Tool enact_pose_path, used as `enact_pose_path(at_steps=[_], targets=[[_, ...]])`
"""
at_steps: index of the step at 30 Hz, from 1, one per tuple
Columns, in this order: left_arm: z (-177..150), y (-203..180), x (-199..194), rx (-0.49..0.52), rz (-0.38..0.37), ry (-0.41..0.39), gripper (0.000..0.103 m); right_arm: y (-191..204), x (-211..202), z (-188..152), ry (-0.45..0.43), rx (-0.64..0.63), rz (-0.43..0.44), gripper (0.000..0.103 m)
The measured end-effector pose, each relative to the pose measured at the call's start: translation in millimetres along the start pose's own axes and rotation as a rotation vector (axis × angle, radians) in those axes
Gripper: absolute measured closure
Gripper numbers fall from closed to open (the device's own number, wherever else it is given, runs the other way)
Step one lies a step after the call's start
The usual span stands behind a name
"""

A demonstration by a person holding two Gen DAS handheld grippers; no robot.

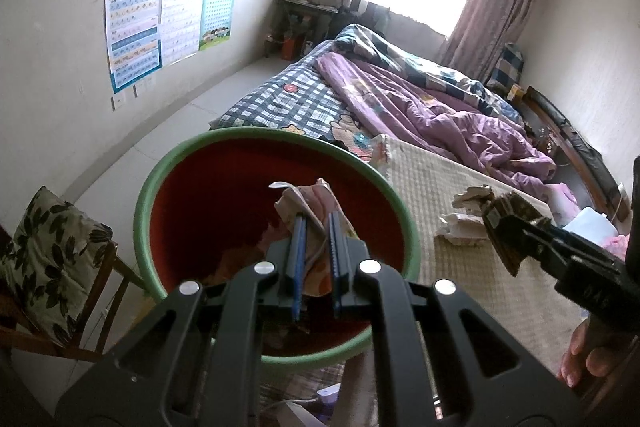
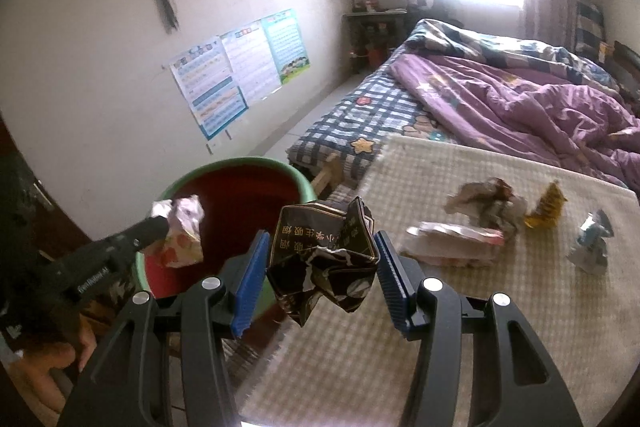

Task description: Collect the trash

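My left gripper is shut on a crumpled pink wrapper and holds it over the red bin with a green rim. The right wrist view shows that wrapper hanging above the bin. My right gripper is shut on a crumpled dark packet over the beige mat's left edge, beside the bin. More trash lies on the mat: a crumpled paper, a flat pink-white packet, a yellow wrapper and a blue-white wrapper.
A wooden chair with a floral cushion stands left of the bin. The bed carries a purple quilt and a checked blanket. Posters hang on the left wall. A person's hand grips the right tool.
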State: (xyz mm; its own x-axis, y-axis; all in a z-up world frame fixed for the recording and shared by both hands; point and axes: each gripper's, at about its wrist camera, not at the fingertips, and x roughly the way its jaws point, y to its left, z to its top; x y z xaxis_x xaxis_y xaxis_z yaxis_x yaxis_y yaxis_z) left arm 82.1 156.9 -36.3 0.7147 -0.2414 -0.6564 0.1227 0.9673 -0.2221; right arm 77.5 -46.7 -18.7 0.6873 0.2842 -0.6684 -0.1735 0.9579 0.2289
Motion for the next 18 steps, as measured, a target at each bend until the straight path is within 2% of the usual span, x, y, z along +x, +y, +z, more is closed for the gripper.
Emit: enact_pose_path(at_steps=[8,18], targets=[[-1.9,15.5,9.8,-0.005,0.003,0.032,0.093,33.0,22.9,7.5,0.02,-0.054,0.042,0.051],[0.8,31.1,18.4,-0.017,0.001,0.057,0.093,48.8,42.7,11.8,0.046,-0.079,0.049,0.051]])
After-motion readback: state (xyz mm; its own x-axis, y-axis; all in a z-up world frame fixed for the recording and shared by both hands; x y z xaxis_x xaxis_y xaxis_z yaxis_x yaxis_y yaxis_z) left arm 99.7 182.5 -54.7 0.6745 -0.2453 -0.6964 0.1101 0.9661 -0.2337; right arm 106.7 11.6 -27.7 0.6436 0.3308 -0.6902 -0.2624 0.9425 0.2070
